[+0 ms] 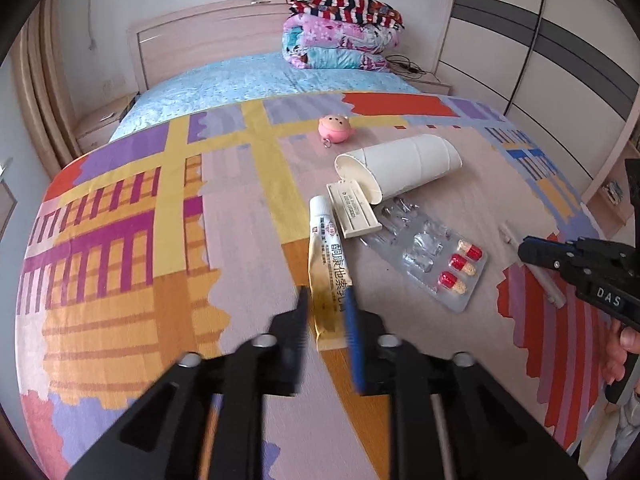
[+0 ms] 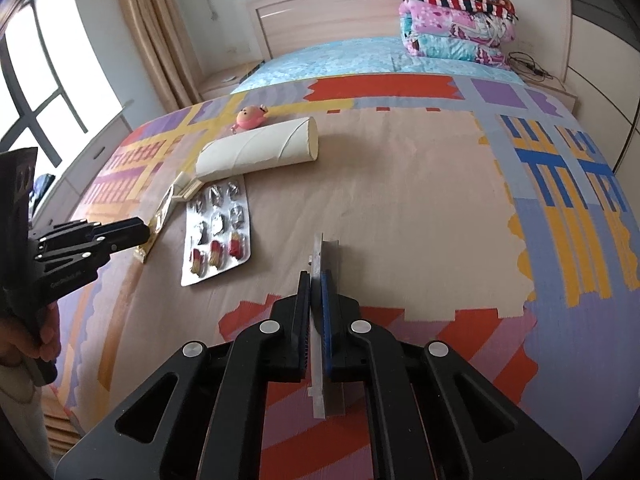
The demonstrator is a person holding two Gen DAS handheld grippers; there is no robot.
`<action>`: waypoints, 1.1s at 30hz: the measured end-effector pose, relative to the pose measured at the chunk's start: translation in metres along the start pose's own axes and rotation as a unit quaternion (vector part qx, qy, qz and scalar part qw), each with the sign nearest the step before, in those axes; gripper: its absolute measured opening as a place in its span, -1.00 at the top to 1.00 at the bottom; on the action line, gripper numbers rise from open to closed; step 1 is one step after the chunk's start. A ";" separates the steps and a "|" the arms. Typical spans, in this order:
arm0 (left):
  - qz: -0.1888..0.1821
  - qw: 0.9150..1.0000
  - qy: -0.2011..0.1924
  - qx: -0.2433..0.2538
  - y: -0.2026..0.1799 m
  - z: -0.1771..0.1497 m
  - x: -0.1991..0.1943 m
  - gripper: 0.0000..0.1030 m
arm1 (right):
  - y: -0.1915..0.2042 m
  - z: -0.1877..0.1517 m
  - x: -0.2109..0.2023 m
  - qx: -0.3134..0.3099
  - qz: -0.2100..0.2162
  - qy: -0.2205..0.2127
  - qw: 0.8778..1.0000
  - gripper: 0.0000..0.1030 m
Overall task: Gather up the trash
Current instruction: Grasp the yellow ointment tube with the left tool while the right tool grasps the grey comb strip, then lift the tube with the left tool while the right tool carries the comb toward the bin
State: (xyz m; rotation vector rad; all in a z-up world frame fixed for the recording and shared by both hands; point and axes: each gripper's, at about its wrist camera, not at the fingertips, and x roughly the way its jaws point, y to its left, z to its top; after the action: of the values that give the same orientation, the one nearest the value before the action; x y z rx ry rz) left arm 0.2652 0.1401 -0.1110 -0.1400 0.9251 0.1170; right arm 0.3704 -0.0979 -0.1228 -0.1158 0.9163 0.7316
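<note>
On the patterned bedspread (image 1: 120, 240) lie a cardboard tube (image 1: 404, 164), a small cream box (image 1: 354, 210), a yellow-white ointment tube (image 1: 330, 276) and a pill blister pack (image 1: 436, 256) with three red-yellow capsules. My left gripper (image 1: 326, 312) is open, its fingers on either side of the ointment tube's lower end. My right gripper (image 2: 316, 280) is shut on a thin grey flat strip (image 2: 322, 320), held above the bedspread. The right gripper also shows in the left wrist view (image 1: 532, 250), with a pale strip (image 1: 550, 284) below it.
A pink pig toy (image 1: 336, 128) lies beyond the cardboard tube. Folded quilts (image 1: 340, 36) are stacked at the headboard. A wardrobe (image 1: 560, 40) stands to the right, a window (image 2: 36, 100) and curtain to the left.
</note>
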 end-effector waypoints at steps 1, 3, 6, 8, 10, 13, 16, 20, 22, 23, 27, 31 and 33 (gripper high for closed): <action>0.007 1.000 -0.004 0.000 -0.001 0.000 -0.001 0.01 | 0.000 0.000 0.000 0.000 0.001 0.000 1.000 0.88; 0.009 1.000 -0.016 0.003 -0.004 0.001 -0.004 -0.34 | -0.001 -0.001 -0.001 0.001 0.002 -0.001 1.000 0.88; 0.000 1.000 -0.020 0.016 -0.006 0.003 -0.003 -0.34 | -0.001 -0.002 -0.002 -0.001 -0.002 -0.004 1.000 0.88; 0.013 0.999 -0.017 0.026 -0.007 0.004 0.001 -0.34 | 0.000 -0.003 -0.002 -0.004 -0.004 -0.004 1.000 0.88; 0.020 0.999 -0.015 0.028 -0.007 0.006 0.005 -0.34 | 0.000 -0.003 -0.002 -0.004 -0.004 -0.005 1.000 0.88; 0.019 0.999 -0.015 0.024 -0.004 0.009 0.010 -0.32 | -0.001 -0.003 -0.001 -0.004 -0.005 -0.008 1.000 0.88; 0.028 0.999 -0.013 0.023 -0.002 0.013 0.017 0.05 | 0.000 -0.002 -0.001 -0.007 -0.008 -0.010 1.000 0.88; 0.030 0.999 -0.014 0.026 -0.002 0.018 0.024 0.28 | 0.001 -0.002 0.000 -0.007 -0.011 -0.012 1.000 0.88; 0.034 0.999 -0.016 0.038 -0.006 0.021 0.028 0.28 | 0.001 -0.002 0.000 -0.009 -0.014 -0.014 1.000 0.88; 0.034 0.999 -0.016 0.039 -0.007 0.022 0.028 0.32 | 0.002 -0.002 0.000 -0.011 -0.015 -0.015 1.000 0.88; 0.031 0.998 -0.018 0.042 -0.008 0.022 0.029 0.58 | 0.003 -0.002 0.000 -0.014 -0.018 -0.016 1.000 0.88; 0.037 0.998 -0.017 0.052 -0.012 0.020 0.027 0.58 | 0.004 -0.005 -0.003 -0.016 -0.017 -0.022 0.999 0.88; 0.038 0.998 -0.015 0.051 -0.011 0.019 0.026 0.59 | 0.005 -0.008 -0.005 -0.014 -0.015 -0.022 1.000 0.88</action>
State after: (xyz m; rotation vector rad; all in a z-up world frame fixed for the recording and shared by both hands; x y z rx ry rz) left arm 0.2972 0.1337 -0.1194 -0.0086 0.9046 0.1416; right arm 0.3604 -0.0998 -0.1233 -0.1379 0.8608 0.7163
